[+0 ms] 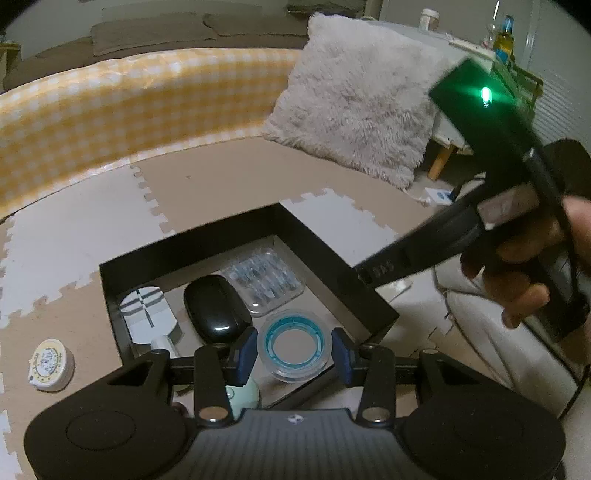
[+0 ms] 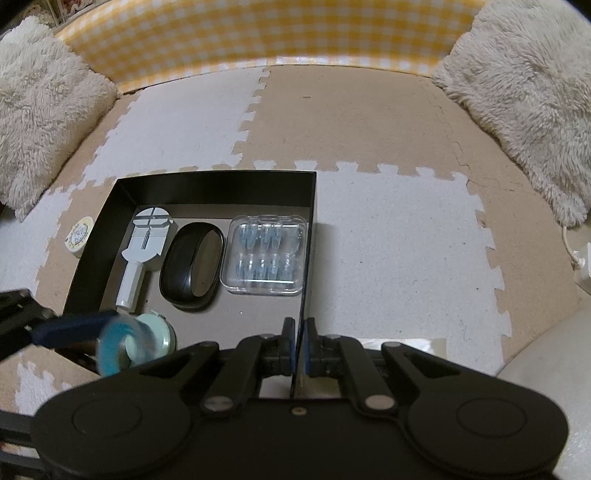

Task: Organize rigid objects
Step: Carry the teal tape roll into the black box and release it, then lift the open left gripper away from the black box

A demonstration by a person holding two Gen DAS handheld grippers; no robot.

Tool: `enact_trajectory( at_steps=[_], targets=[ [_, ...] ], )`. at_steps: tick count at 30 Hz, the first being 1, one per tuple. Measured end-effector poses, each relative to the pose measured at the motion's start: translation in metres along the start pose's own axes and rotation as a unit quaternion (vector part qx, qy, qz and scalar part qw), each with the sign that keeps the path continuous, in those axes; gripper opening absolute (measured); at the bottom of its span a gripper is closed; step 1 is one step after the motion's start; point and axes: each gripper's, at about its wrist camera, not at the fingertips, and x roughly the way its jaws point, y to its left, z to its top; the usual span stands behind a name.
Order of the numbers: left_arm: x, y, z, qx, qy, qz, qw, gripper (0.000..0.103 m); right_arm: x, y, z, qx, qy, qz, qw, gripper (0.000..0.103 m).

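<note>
My left gripper [image 1: 293, 352] is shut on a clear round spool with a teal ring [image 1: 275, 332], held over the near corner of the black box [image 1: 332, 251]. In the box lie a white watch tool [image 2: 147, 236], a black oval case [image 2: 192, 266], a clear case of blue pieces [image 2: 266, 254] and a mint round case [image 2: 157, 334]. My right gripper [image 2: 299, 343] is shut on the box's thin right wall [image 2: 312, 221]. In the right wrist view the spool [image 2: 116, 347] is blurred beside a blue finger [image 2: 74, 328].
A white round tape measure [image 1: 50, 363] lies on the foam mat outside the box's left wall. Fluffy cushions [image 2: 528, 92] and a yellow checked bolster [image 2: 258, 33] border the mat. A hand [image 1: 524, 280] holds the right gripper's handle. Bare mat [image 2: 399, 240] lies right of the box.
</note>
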Motion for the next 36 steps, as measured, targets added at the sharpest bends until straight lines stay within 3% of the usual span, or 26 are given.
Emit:
enact_trajectory(
  at_steps=[14, 26, 36],
  targets=[
    [0.017, 0.003, -0.008, 0.013, -0.008, 0.003, 0.9999, 0.045, 0.000, 0.000, 0.000, 0.000, 0.000, 0.000, 1.000, 0.005],
    [0.010, 0.006, -0.002, -0.004, 0.005, -0.004, 1.0000, 0.067, 0.001, 0.000, 0.000, 0.002, 0.000, 0.002, 1.000, 0.005],
    [0.006, 0.000, -0.001, -0.006, 0.007, -0.011, 0.9999, 0.079, 0.001, 0.000, 0.000, 0.002, 0.000, 0.002, 1.000, 0.005]
  ],
)
